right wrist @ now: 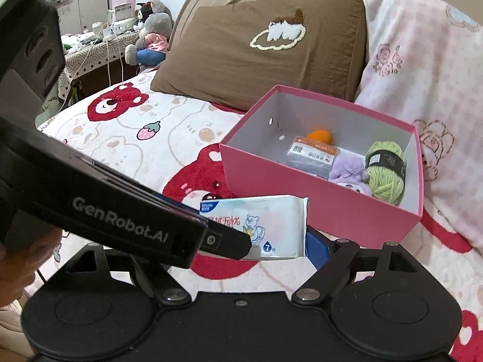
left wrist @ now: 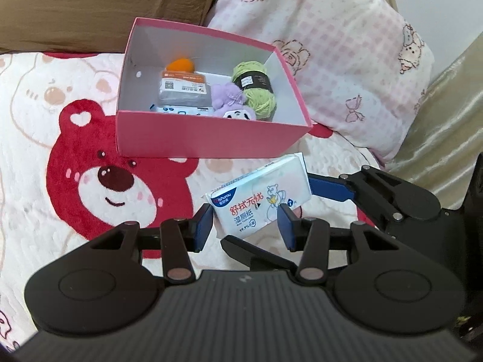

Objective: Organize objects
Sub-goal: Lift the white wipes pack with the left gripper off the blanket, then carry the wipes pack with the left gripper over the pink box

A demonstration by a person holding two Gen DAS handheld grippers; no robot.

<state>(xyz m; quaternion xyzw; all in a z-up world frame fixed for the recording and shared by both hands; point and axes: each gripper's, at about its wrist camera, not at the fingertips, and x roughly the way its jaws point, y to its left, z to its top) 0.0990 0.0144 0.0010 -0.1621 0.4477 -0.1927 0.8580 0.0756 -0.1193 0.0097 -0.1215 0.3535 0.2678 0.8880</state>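
A: Wet wipes pack point(left wrist: 259, 196) sits between both tools, above the bed quilt point(left wrist: 36, 138), just short of the pink box point(left wrist: 211, 138).

B: Left gripper point(left wrist: 246, 226) straddles its near end, jaws spread. Right gripper point(left wrist: 314, 188) pinches the far end, angled in from the right.

A: One soft corner held; it could sag and slip out.

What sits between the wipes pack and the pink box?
Only bare bear-print blanket, seen in the left wrist view, separates the wipes pack from the pink box.
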